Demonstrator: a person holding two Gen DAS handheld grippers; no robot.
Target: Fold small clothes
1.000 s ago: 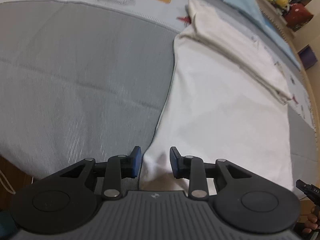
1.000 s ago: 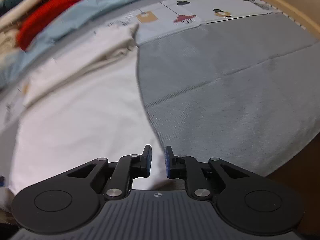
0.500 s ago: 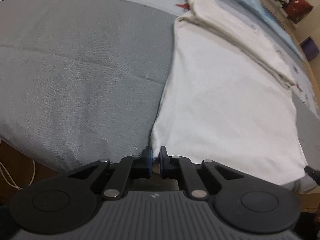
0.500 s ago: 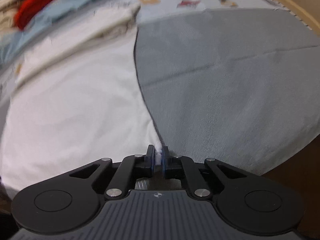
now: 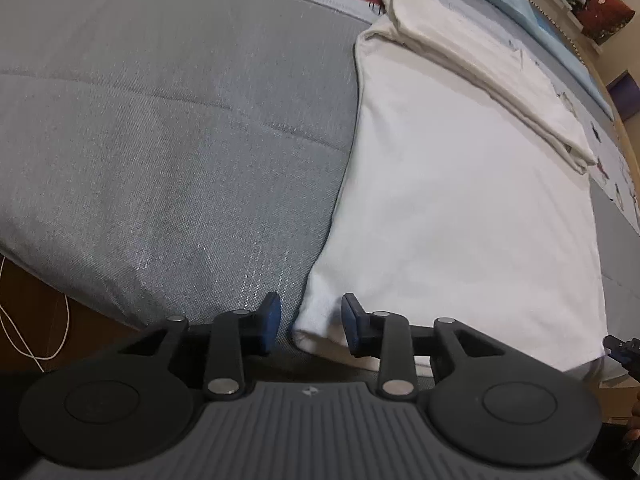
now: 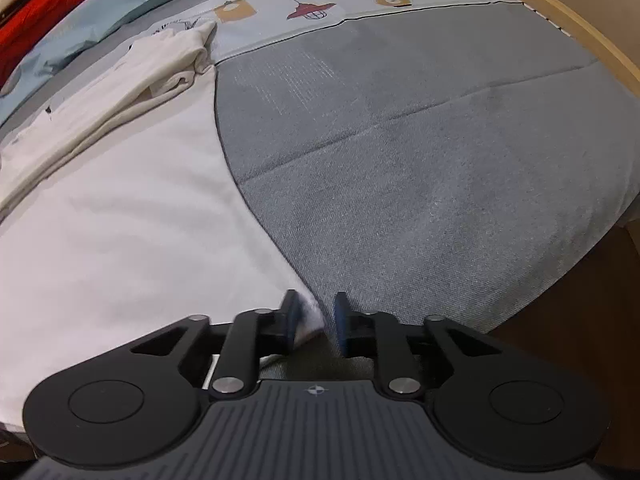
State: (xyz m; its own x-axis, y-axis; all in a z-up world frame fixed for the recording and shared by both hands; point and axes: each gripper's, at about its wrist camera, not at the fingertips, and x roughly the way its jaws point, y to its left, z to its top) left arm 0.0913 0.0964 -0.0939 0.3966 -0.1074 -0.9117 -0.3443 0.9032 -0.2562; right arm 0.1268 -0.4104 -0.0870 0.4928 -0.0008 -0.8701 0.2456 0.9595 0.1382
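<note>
Garments first: one white garment point(image 5: 460, 208) lies flat near the front edge of the grey mattress point(image 5: 160, 140), its far part folded over. Two grippers tilt steeply down at its near corners. Left gripper point(image 5: 310, 326) is opening, cloth corner between untouched pads; right gripper point(image 6: 314, 316) is opening too, corner against its left pad.

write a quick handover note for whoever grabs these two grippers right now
Left gripper: fingers opening, near left corner of the white garment between them, not pinched.
Right gripper: fingers opening, near right corner between them, not pinched.
Garment lies flat on the grey bed cover, far part already folded over into a thick band.
Done: that far fold.
Left: probably re-grip both near corners and fold them up toward the band.
</note>
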